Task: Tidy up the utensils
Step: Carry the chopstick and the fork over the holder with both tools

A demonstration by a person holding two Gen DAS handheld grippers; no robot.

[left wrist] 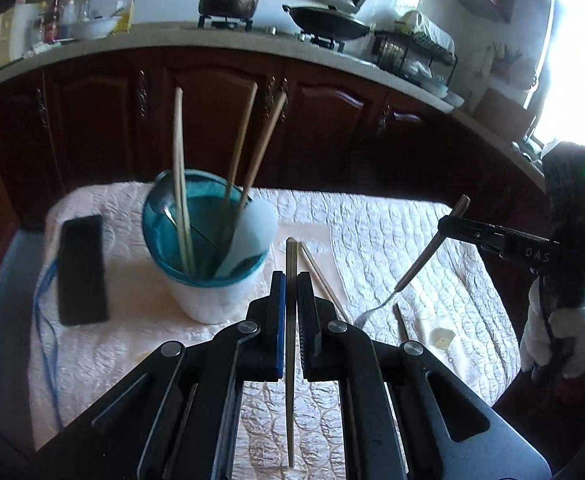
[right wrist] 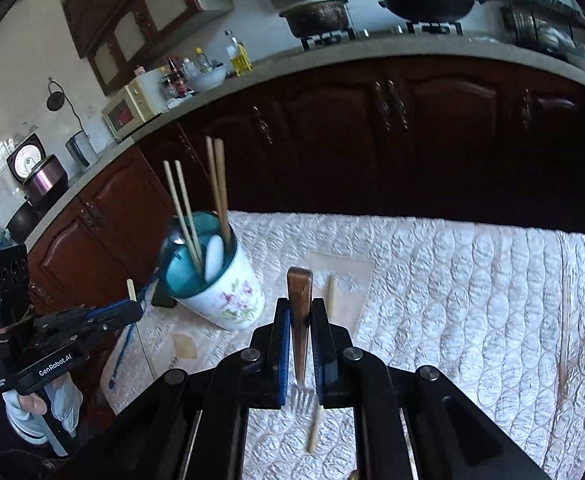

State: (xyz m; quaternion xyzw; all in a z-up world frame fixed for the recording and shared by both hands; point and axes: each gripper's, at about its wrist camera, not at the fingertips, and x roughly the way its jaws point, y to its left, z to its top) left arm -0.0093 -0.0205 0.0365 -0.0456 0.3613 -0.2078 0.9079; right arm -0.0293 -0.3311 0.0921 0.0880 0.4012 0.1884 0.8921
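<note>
A white flowered cup (left wrist: 212, 300) with a teal inside stands on the quilted cloth and holds several chopsticks (left wrist: 180, 184), a metal spoon and a white spoon. It also shows in the right wrist view (right wrist: 228, 300). My left gripper (left wrist: 291, 280) is shut on a chopstick (left wrist: 291, 344), held above the cloth just right of the cup. My right gripper (right wrist: 300, 312) is shut on a wooden-handled fork (right wrist: 300, 312), tines hanging down; the left wrist view shows the fork (left wrist: 416, 264) tilted above the cloth. A loose chopstick (left wrist: 324, 284) lies on the cloth.
A black phone (left wrist: 82, 268) with a blue cable (left wrist: 48, 320) lies left of the cup. The white quilted cloth (right wrist: 472, 300) covers the table. Dark wooden cabinets (left wrist: 292, 120) and a counter with a stove stand behind.
</note>
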